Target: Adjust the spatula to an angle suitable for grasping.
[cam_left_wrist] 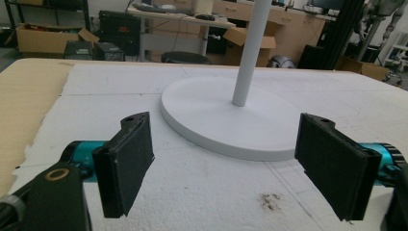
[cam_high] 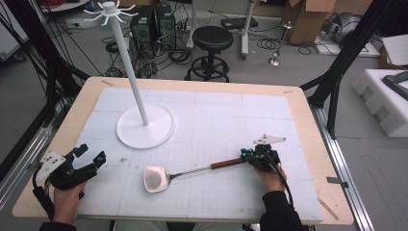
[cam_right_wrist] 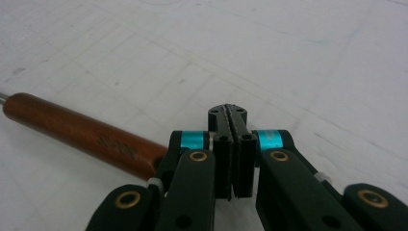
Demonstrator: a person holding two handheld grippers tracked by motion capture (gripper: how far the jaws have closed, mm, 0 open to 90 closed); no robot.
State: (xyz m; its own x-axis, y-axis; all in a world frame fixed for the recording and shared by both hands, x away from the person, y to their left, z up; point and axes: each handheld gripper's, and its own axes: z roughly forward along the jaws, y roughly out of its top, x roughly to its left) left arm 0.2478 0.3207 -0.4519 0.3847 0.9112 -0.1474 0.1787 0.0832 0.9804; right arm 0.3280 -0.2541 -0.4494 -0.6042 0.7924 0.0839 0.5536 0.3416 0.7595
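The right claw (cam_high: 250, 155) sits at the end of the spatula's (cam_high: 183, 173) wooden handle in the high view, the person's hand hiding its body; whether it touches the handle is hard to tell there. The spatula lies flat on the white foam sheet (cam_high: 216, 120) covering the tabletop, near the front edge, blade toward the left claw (cam_high: 91, 159), which rests at the left corner. A white stand (cam_high: 144, 126) rises behind, with a stool and cables on the floor beyond.

In the left gripper view, the left claw (cam_left_wrist: 226, 159) gapes wide, nothing between its pads, the stand's base (cam_left_wrist: 226, 120) ahead, pole cut off above.

In the right gripper view, the right claw (cam_right_wrist: 233, 120) is pressed fully together, empty, with the handle (cam_right_wrist: 82, 130) just beside it, its far end cut off.
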